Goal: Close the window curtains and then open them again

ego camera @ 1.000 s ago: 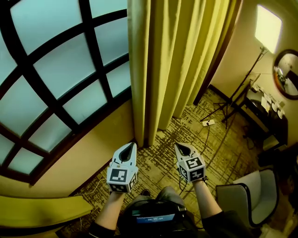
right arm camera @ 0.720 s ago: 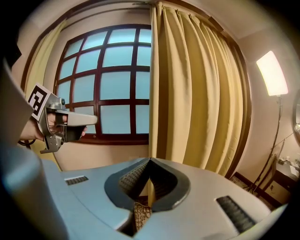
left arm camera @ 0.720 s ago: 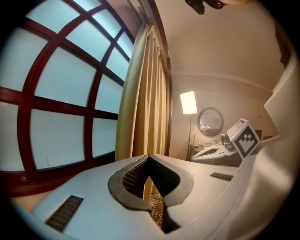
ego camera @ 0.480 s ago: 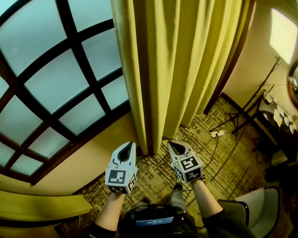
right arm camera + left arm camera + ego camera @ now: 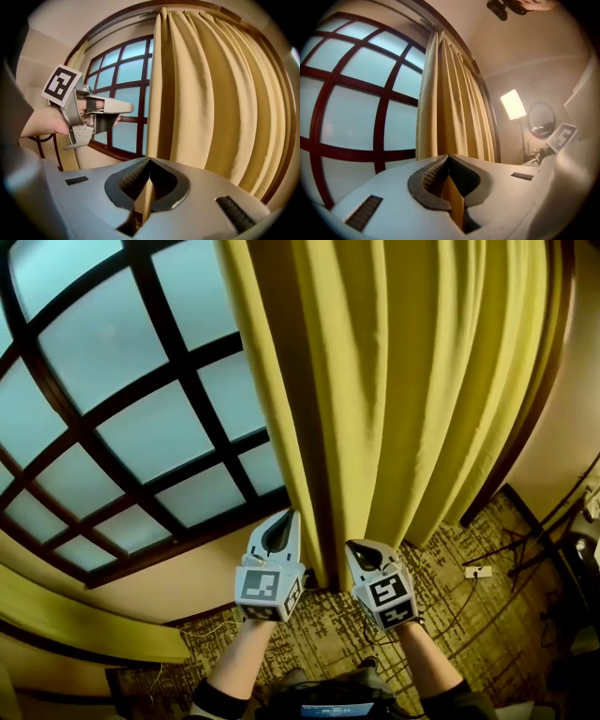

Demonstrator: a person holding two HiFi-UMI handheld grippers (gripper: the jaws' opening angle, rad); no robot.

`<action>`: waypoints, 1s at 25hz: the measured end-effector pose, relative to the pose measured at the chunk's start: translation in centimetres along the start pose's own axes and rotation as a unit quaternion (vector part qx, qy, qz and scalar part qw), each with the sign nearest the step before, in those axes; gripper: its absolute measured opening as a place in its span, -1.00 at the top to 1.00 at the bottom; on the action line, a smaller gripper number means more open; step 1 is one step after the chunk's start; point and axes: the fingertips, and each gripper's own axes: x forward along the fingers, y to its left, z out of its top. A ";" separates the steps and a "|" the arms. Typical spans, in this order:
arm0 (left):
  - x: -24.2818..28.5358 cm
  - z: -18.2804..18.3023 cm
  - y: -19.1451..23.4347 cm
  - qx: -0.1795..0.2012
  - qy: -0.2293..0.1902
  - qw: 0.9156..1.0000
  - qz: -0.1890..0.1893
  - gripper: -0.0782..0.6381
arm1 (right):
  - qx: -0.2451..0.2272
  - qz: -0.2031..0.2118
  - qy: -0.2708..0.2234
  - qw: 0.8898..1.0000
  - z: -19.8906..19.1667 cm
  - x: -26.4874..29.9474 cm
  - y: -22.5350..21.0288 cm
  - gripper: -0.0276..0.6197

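Dark-framed window (image 5: 141, 427), patterned carpet (image 5: 450, 615), cream wall (image 5: 202, 579)

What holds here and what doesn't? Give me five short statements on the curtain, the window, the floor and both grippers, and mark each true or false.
1. The yellow curtain hangs gathered to the right of the window, leaving the panes uncovered. True.
2. The left gripper is clamped on the curtain's edge. False: its jaws are together with nothing between them, and it is apart from the cloth.
3. The right gripper has its jaws together and holds nothing. True.
4. The window bars are white. False: they are dark reddish brown.
5. The floor below the curtain is bare wood. False: it is a patterned carpet.
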 end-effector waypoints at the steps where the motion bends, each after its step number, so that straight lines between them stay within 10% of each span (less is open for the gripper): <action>1: 0.8 1.1 0.1 0.003 -0.008 1.000 0.011 0.77 | -0.010 0.014 -0.005 1.000 0.8 0.3 0.0 0.87; 10: 5.6 12.7 2.6 0.077 -0.067 0.991 0.092 -0.40 | -0.053 0.055 -0.055 0.996 6.8 1.3 -2.1 0.87; 25: 14.4 24.7 10.2 0.131 -0.126 0.976 0.119 -0.34 | -0.091 0.017 -0.104 0.990 16.5 5.1 -6.2 0.87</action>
